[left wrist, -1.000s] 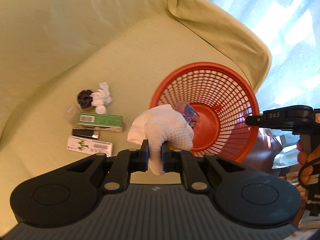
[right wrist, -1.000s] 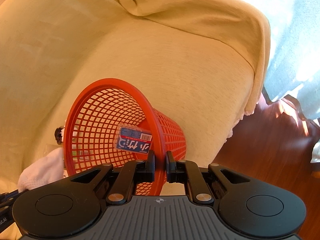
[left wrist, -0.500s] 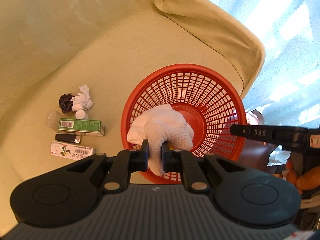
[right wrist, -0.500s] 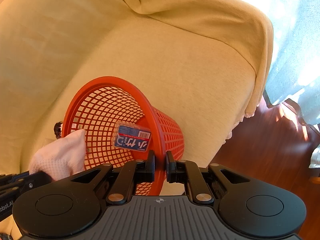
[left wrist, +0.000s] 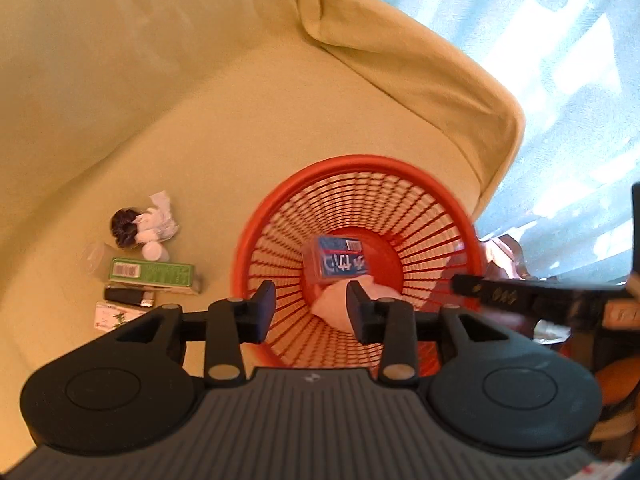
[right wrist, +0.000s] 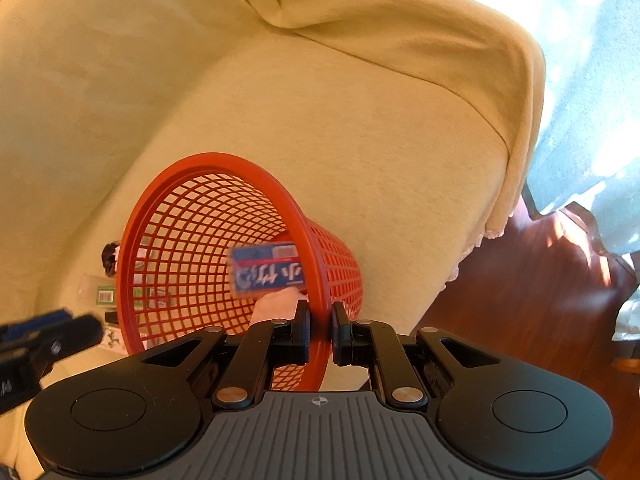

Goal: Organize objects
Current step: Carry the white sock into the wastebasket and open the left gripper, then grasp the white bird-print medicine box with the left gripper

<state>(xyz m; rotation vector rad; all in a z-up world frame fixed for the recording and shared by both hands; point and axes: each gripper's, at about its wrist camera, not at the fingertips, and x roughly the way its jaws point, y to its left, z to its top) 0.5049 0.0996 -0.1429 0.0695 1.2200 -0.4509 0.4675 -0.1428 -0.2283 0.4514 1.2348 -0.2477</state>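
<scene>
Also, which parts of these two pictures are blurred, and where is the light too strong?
Left wrist view: the basket rim and the right gripper look smeared; the window at upper right is washed out. Right wrist view: the blue packet and the left gripper are blurred; the window glares at the top right.

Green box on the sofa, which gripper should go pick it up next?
Left. The left gripper is open and empty above the red basket, with the green box on its side. The right gripper is shut on the basket rim, probably steadying it.
</scene>
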